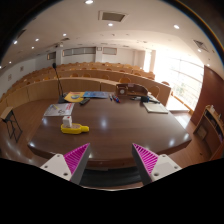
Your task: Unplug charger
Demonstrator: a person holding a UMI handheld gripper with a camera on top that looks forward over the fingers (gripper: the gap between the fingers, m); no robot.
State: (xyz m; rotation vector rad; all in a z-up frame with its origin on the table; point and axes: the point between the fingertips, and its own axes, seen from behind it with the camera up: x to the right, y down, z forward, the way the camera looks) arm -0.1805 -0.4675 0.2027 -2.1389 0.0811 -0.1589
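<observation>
A yellow power strip (75,128) lies on the dark wooden table (120,130), ahead of my fingers and to their left. A small white charger (68,120) stands upright on its left end. My gripper (110,152) is open, with its pink pads (76,158) spread wide over the table's near edge. Nothing is between the fingers. The strip and charger are well beyond the fingertips.
White papers (57,110) lie behind the strip. Yellow and blue items (85,96) and a brown bag (133,90) sit at the table's far side. A book (155,107) lies far right. Rows of lecture-hall seats (60,75) rise behind.
</observation>
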